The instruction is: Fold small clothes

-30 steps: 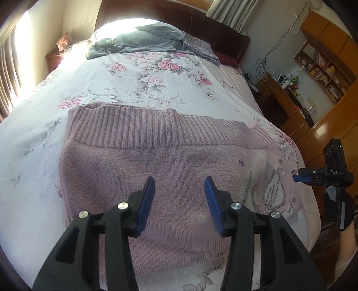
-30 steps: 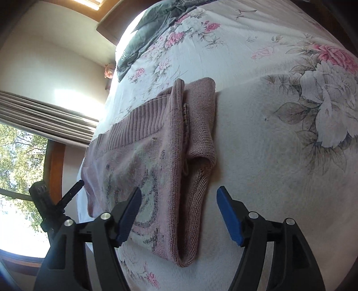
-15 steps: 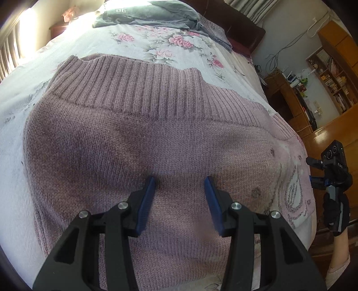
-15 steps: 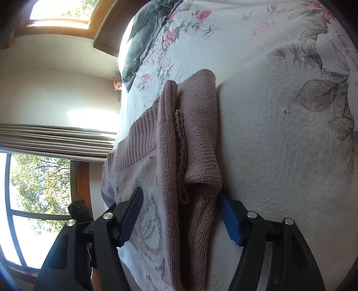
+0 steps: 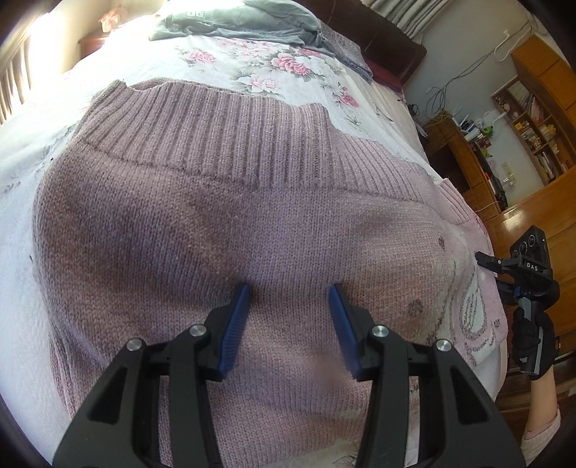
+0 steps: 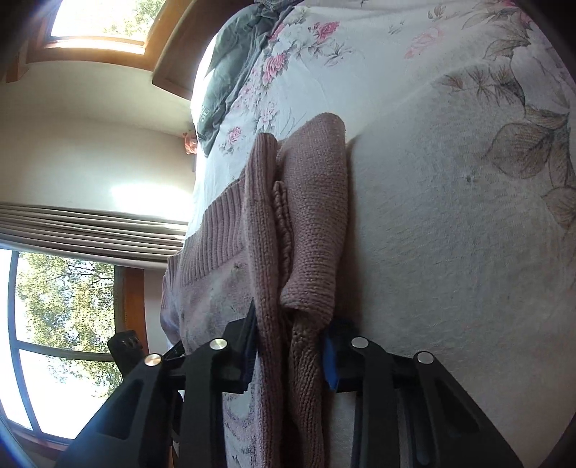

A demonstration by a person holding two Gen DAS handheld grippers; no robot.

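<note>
Fingertips of the left gripper (image 5: 289, 295) stand parted, empty, pressed on the pink sweater (image 5: 223, 230) spread across the floral bedspread (image 5: 259, 68). At 3 o'clock the right gripper (image 6: 289, 324) has closed around the sweater's folded side edge. Best pinch every layer together before lifting. Both approach low, nearly flat.

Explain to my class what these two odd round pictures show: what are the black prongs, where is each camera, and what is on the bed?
A person holds a two-finger tool in each hand; a camera on each looks along its fingers. The left view shows the left tool, open, just above a pink knitted sweater lying on a floral bedspread. The right view shows the right tool closing around the sweater's folded edge; whether it grips yet is unclear. Grey clothes lie near the headboard.
</note>
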